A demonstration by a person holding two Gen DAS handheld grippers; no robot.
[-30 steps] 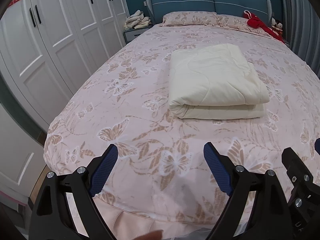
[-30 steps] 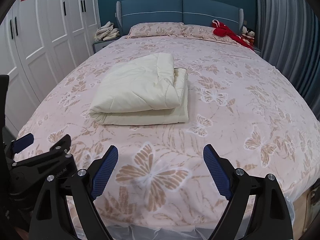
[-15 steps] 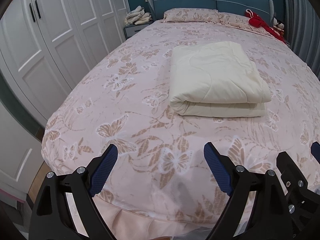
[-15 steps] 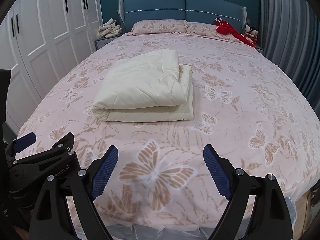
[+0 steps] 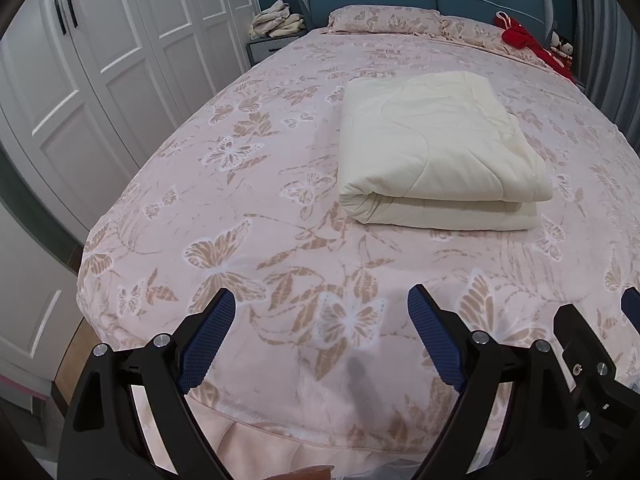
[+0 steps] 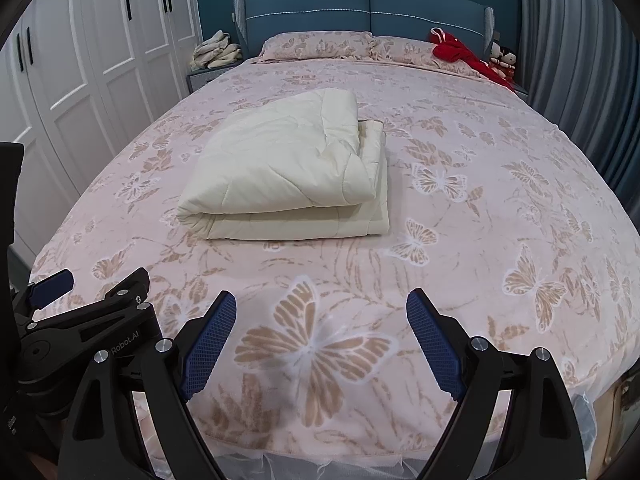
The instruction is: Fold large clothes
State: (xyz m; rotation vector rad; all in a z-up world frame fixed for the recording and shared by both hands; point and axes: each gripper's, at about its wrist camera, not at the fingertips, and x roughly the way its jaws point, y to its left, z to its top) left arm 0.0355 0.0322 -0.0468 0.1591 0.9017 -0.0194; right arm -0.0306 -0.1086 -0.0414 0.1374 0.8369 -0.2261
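A cream quilted comforter lies folded into a thick, squarish bundle near the middle of a wide bed covered in a pink spread patterned with butterflies. The bundle's rounded fold faces the foot of the bed, and on its right side the lower layers stick out slightly past the top layer. Both handheld grippers hang over the foot of the bed, angled downward, well short of the bundle. The left gripper has its blue-padded jaws spread wide with only the bedspread visible between them; the right gripper is the same, jaws wide apart and holding nothing. From the look of it, the folding is largely finished, so the step in hand is probably either a final fold or tidying. To do that well, each gripper would likely need to reach forward to a near corner of the bundle, pinch all layers together rather than just the top one, and move in step, so the uneven right edge is squared instead of dragged further askew.
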